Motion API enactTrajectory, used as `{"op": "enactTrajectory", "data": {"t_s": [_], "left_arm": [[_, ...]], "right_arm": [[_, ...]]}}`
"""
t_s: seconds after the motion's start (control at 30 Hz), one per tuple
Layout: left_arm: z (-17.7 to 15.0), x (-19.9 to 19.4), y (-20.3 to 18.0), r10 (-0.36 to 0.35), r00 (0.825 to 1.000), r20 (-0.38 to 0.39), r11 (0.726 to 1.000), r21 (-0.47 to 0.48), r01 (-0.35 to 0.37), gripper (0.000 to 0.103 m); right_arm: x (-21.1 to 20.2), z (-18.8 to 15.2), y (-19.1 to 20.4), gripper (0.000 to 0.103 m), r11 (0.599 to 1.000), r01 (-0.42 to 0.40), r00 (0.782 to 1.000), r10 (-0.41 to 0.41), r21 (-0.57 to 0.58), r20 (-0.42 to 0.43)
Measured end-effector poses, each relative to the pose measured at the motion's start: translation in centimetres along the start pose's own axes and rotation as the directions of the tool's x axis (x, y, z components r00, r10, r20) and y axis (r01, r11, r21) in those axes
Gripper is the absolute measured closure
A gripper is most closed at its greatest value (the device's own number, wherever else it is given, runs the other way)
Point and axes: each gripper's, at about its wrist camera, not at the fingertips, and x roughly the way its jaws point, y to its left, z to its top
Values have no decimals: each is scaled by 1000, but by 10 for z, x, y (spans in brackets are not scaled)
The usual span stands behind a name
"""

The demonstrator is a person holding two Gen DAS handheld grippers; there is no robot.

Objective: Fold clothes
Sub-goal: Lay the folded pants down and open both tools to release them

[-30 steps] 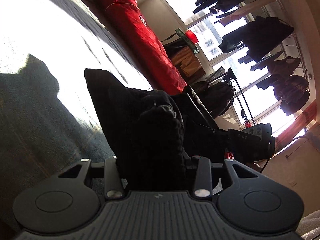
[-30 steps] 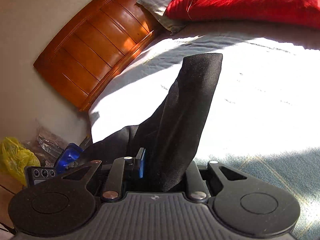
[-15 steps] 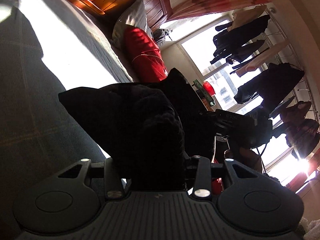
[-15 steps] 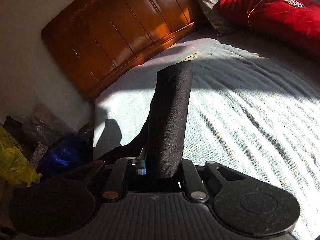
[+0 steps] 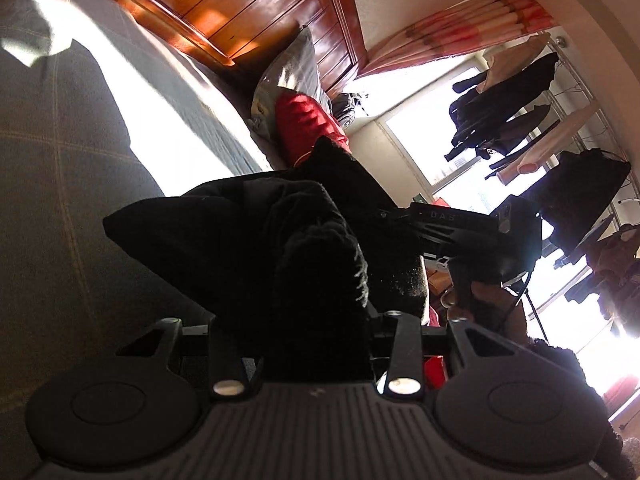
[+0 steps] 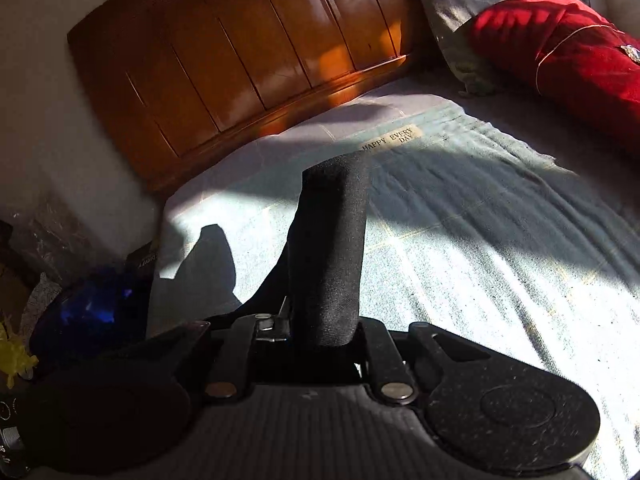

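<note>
Black garment (image 5: pixel 256 248) clamped in both grippers, held up above the bed (image 6: pixel 480 240). Left gripper (image 5: pixel 316 320): jaws drawn in close on a thick bunch of the cloth, which fills the gap between them and spills forward toward 12 o'clock and out toward 9 o'clock in a dark, lumpy fold. Fabric detail in left wrist view is mostly lost in shadow.

Right gripper (image 6: pixel 324 332): jaws closed tight on a narrow roll of the same garment (image 6: pixel 332 248); the roll stands up from the jaws toward 12 o'clock, with a rounded top end. More cloth trails off at 9 o'clock from the jaws, below the bed edge.

Left wrist view also catches the right gripper at 3 o'clock (image 5: pixel 452 228), black body, held by a hand (image 5: pixel 480 300) just below it, the garment stretching between the two tools.

Surroundings: bed cover is grey-green with a thin check, part sunlit, part shaded; a label reading "HAPPY EVERY DAY" (image 6: pixel 392 141) lies on it at 12 o'clock. Wooden headboard (image 6: pixel 240 60) at 11 o'clock. Grey pillow (image 6: pixel 452 4) and red quilt (image 6: pixel 560 52) at 2 o'clock. Dark clothes (image 5: pixel 504 112) hang on a rack by the window at 2 o'clock in left view.
</note>
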Motion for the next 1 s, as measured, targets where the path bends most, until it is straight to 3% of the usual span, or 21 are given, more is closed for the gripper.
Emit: {"op": "enactTrajectory", "data": {"t_s": [0.07, 0.17, 0.27, 0.37, 0.43, 0.5, 0.63, 0.73, 0.93, 1.0], "left_arm": [[-4, -3, 9, 3, 1000, 12, 999, -37, -3, 58], [-5, -4, 19, 74, 997, 0, 996, -40, -74, 46], [-5, -17, 23, 148, 989, 0, 989, -12, -148, 46], [-4, -36, 25, 225, 974, 10, 974, 27, -225, 41], [-3, -49, 24, 259, 966, 19, 964, 52, -259, 39], [-3, -59, 16, 276, 961, 37, 956, 94, -278, 35], [0, -68, -9, 263, 961, 81, 942, 194, -274, 32], [4, -55, -23, 212, 974, 75, 943, 247, -224, 26], [-2, -16, -22, 295, 955, -17, 912, 303, -276, 25], [-8, -19, -17, 316, 948, -32, 908, 299, -293, 25]], "right_arm": [[9, 1, -2, 87, 1000, 14, 1000, -14, -6, -4], [18, -3, -1, 77, 992, 106, 994, -108, -61, -24], [20, -10, -6, 67, 966, 222, 973, -228, -133, -30], [13, -15, -17, 58, 949, 278, 958, -285, -149, -25], [6, -14, -24, 45, 928, 335, 941, -339, -162, 3], [-1, -10, -31, 44, 915, 370, 929, -370, -162, 33], [4, -16, -23, 44, 949, 274, 961, -278, -153, -4], [9, -20, -17, 44, 971, 194, 979, -200, -142, -35], [61, -49, 18, 44, 950, 148, 976, -185, -274, -113], [72, -57, 21, 37, 945, 152, 973, -194, -290, -125]]}}
